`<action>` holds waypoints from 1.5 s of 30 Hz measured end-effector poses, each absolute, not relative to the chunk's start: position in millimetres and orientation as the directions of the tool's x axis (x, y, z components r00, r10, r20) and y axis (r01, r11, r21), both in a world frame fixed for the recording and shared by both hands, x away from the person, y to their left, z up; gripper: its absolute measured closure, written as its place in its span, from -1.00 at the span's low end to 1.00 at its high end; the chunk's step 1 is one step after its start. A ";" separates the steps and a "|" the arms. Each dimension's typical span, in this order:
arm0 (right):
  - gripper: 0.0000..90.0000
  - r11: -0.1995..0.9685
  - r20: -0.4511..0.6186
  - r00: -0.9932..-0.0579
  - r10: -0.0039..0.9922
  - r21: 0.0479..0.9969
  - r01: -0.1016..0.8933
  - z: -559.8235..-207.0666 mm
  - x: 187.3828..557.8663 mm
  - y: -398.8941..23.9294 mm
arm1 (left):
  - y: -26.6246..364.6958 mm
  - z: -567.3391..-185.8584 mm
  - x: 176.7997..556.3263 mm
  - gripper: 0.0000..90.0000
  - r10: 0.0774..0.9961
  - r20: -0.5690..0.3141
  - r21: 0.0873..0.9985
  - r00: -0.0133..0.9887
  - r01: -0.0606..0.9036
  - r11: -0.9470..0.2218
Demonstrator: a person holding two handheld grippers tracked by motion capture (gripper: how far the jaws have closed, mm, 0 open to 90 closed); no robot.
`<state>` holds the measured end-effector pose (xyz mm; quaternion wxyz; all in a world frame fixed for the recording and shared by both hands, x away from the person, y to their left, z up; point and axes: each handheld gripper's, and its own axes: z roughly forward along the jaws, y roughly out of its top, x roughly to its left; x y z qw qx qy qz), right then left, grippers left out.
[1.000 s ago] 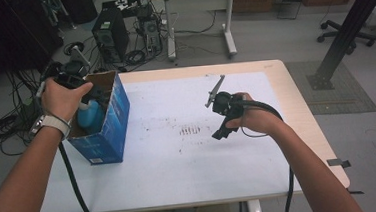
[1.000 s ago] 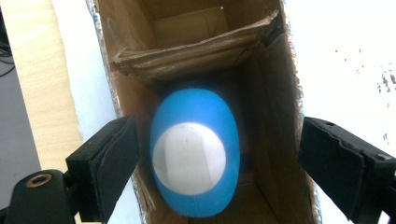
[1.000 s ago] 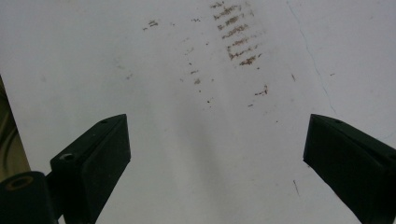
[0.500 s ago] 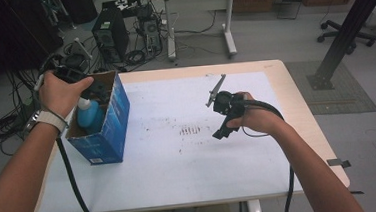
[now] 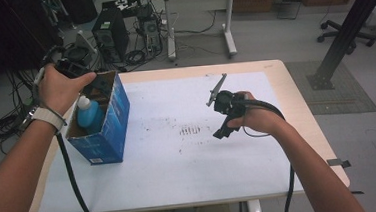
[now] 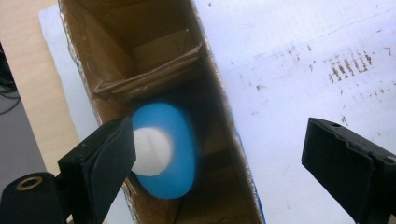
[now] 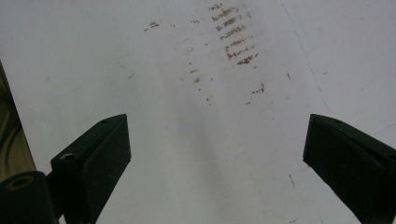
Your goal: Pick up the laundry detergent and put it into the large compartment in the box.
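Where the table [image 5: 296,108] meets its left edge, I log these items, left to right.

Item 1: left claw [image 5: 76,71], in my left hand [image 5: 60,87], held above the far end of the blue carton [image 5: 110,126]. From the left gripper view its jaws stand wide apart, released, one jaw over the carton's outer wall, the other over the paper.

Item 2: blue carton, open-topped, brown cardboard inside, standing at the left edge of the white paper sheet [image 5: 179,156] near the table's left rim. A cardboard divider [image 6: 149,70] crosses its interior.

Item 3: blue bottle [image 6: 163,149] with white cap [image 6: 150,152], upright inside the carton, in the compartment on the near side of the divider.

Item 4: white paper sheet, covering most of the table; wide bare room between carton and right hand, marked by brown smudges [image 5: 190,131] at centre.

Item 5: right claw [image 5: 223,118], in my right hand [image 5: 257,118], above the sheet right of centre; jaws wide apart, released, gripping nothing. Bare table margin lies beyond it to the right edge.
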<state>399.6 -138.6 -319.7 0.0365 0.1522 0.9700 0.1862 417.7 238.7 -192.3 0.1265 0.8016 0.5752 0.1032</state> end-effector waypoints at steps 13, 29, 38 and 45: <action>-0.83 0.883 -0.020 -0.948 0.317 0.373 0.287 -314.7 397.8 -141.1 | 218.6 -177.6 412.2 -0.77 0.922 0.020 0.337 0.387 0.865 -0.371; -0.83 0.881 -0.030 -0.947 0.319 0.378 0.285 -308.0 396.0 -141.6 | 194.2 -160.9 410.7 -0.77 0.880 0.009 0.338 0.476 0.826 -0.450; -0.83 0.880 -0.032 -0.946 0.321 0.380 0.286 -305.7 396.4 -141.6 | 176.3 -157.3 412.2 -0.78 0.831 0.011 0.335 0.556 0.781 -0.527; -0.83 0.879 -0.033 -0.946 0.324 0.381 0.288 -305.1 396.7 -143.1 | 165.8 -157.9 412.4 -0.76 0.794 0.005 0.320 0.608 0.752 -0.577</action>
